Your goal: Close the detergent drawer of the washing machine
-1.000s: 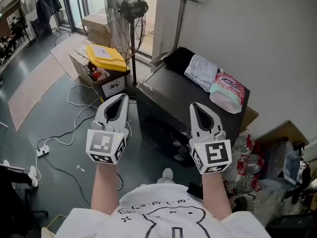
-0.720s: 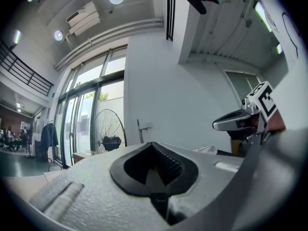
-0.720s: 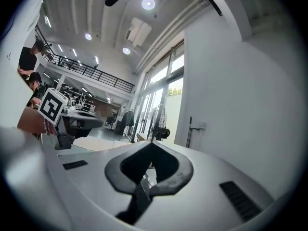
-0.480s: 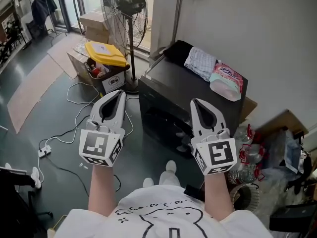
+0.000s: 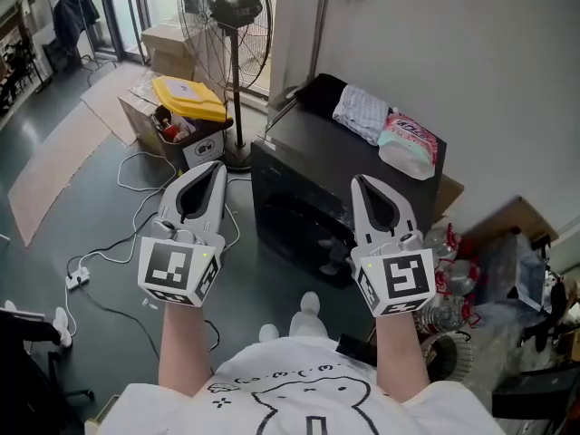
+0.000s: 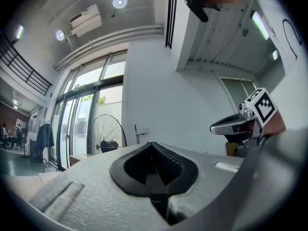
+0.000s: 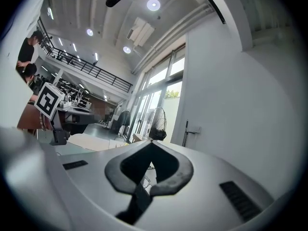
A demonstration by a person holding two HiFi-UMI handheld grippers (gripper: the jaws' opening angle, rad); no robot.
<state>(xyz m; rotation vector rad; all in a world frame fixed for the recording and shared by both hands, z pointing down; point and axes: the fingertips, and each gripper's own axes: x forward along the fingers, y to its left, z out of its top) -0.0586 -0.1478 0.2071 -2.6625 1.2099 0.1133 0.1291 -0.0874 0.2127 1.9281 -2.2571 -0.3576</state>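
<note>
The washing machine (image 5: 308,175) is a low black box against the white wall, seen from above in the head view. Its front face is dark, and I cannot make out the detergent drawer there. A checked cloth (image 5: 361,112) and a pink packet (image 5: 409,145) lie on its top. My left gripper (image 5: 217,165) hangs in the air over the floor, left of the machine's front, jaws shut and empty. My right gripper (image 5: 360,179) hovers in front of the machine's right half, also shut with nothing held. Both gripper views look out level at the wall and windows, with the jaw tips of the left gripper (image 6: 153,144) and right gripper (image 7: 150,142) meeting.
A pedestal fan (image 5: 223,14) stands left of the machine, next to a cardboard box with a yellow lid (image 5: 188,98). Cables (image 5: 109,247) trail over the grey floor. Bags and bottles (image 5: 480,284) crowd the floor to the machine's right. My shoes (image 5: 308,304) stand near its front.
Both grippers have risen a little and shifted slightly toward the machine. Their jaws stay shut and nothing was touched.
</note>
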